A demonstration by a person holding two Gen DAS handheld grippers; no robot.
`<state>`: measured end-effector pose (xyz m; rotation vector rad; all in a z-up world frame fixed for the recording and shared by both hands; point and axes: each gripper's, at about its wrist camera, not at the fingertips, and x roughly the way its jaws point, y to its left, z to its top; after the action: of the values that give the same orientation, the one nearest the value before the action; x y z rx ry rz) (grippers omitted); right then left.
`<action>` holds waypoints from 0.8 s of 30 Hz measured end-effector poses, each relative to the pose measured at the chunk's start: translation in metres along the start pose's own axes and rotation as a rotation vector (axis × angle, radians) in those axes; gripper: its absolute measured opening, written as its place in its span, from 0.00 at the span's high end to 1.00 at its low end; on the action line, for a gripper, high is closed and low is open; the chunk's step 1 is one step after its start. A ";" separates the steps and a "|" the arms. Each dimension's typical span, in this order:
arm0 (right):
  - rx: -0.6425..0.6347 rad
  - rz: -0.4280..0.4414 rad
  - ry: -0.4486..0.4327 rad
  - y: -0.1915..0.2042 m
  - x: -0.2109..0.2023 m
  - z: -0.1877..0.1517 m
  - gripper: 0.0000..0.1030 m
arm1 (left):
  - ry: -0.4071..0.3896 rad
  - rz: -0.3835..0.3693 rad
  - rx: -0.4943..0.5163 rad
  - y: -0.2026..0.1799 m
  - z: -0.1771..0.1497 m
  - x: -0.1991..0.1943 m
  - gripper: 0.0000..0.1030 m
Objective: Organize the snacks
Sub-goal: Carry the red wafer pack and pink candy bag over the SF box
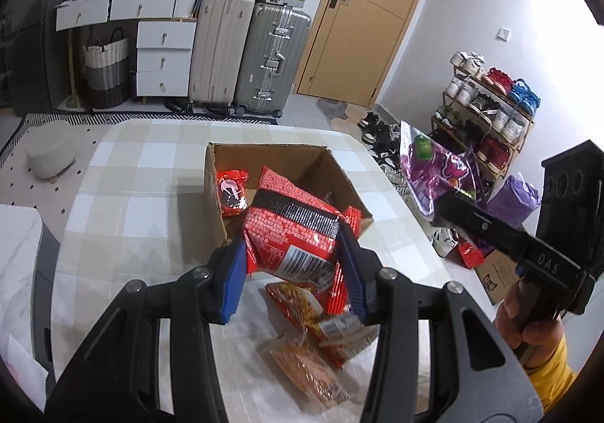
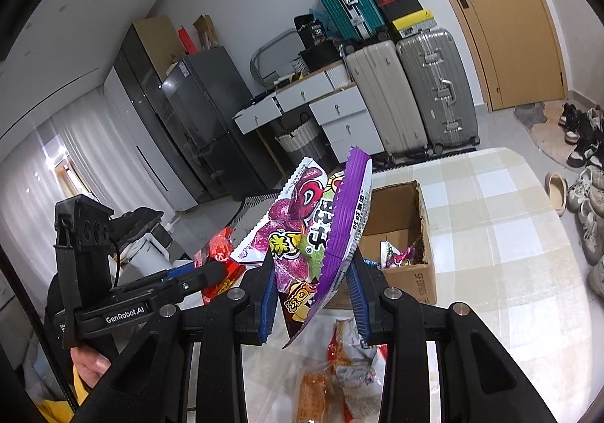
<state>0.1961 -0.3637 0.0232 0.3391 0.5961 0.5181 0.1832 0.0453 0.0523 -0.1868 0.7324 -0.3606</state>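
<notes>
- Currently both grippers are loaded: left gripper [image 1: 294, 264] is clamped on a red snack bag [image 1: 290, 230], right gripper [image 2: 313, 291] is pinched tight on a purple candy bag [image 2: 313, 230].
- Both bags are in the air, short of the cardboard box [image 1: 302, 159] on the checked table [image 1: 124, 166].
- The box already has a small red pack [image 1: 232, 193] by its left wall; the middle looks free.
- More orange snack packs [image 1: 309, 340] lie on the table under the grippers, not yet boxed.
- Advice: drop one bag at a time. The right gripper sits close beside the left, so a joint approach risks a clash over the box.
- Get the red bag's lower edge past the near box wall before letting go, otherwise it likely hangs on the rim.
- The purple bag is held by an edge and hangs floppy; lower it in, don't toss.
</notes>
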 end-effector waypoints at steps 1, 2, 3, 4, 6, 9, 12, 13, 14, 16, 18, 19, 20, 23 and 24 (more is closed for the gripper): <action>0.006 0.001 0.008 -0.003 0.006 0.002 0.68 | 0.005 0.005 -0.004 0.001 0.004 0.007 0.59; 0.012 0.003 0.013 -0.005 0.010 0.004 0.68 | 0.008 0.007 -0.007 0.002 0.006 0.012 0.59; 0.016 0.010 0.025 -0.008 0.017 0.006 0.68 | 0.013 0.008 -0.012 0.003 0.011 0.019 0.59; 0.017 0.011 0.032 -0.010 0.021 0.006 0.68 | 0.017 0.010 -0.015 0.005 0.014 0.025 0.59; 0.018 0.007 0.043 -0.015 0.030 0.010 0.68 | 0.019 0.015 -0.026 0.008 0.021 0.037 0.59; 0.025 -0.002 0.056 -0.023 0.042 0.016 0.68 | 0.027 0.020 -0.037 0.013 0.032 0.055 0.59; 0.032 -0.014 0.072 -0.030 0.054 0.020 0.68 | 0.048 0.023 -0.048 0.018 0.042 0.076 0.59; 0.032 -0.023 0.081 -0.033 0.059 0.022 0.68 | 0.053 0.023 -0.050 0.019 0.045 0.083 0.59; 0.030 -0.034 0.091 -0.036 0.064 0.022 0.68 | 0.058 0.025 -0.048 0.018 0.049 0.091 0.59; 0.028 -0.046 0.110 -0.040 0.074 0.024 0.68 | 0.069 0.031 -0.052 0.021 0.052 0.106 0.59; 0.024 -0.060 0.126 -0.044 0.086 0.026 0.68 | 0.080 0.029 -0.056 0.022 0.057 0.121 0.59; 0.023 -0.067 0.134 -0.046 0.091 0.027 0.68 | 0.087 0.032 -0.059 0.023 0.060 0.129 0.59; 0.022 -0.074 0.143 -0.048 0.097 0.027 0.68 | 0.097 0.034 -0.061 0.024 0.062 0.138 0.59; 0.008 -0.090 0.164 -0.052 0.113 0.029 0.68 | 0.129 0.035 -0.061 0.028 0.066 0.163 0.59; 0.001 -0.098 0.172 -0.054 0.119 0.030 0.68 | 0.135 0.036 -0.061 0.030 0.067 0.171 0.59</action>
<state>0.3174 -0.3472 -0.0301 0.2668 0.7754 0.4551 0.3534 0.0098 -0.0129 -0.2080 0.8800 -0.3188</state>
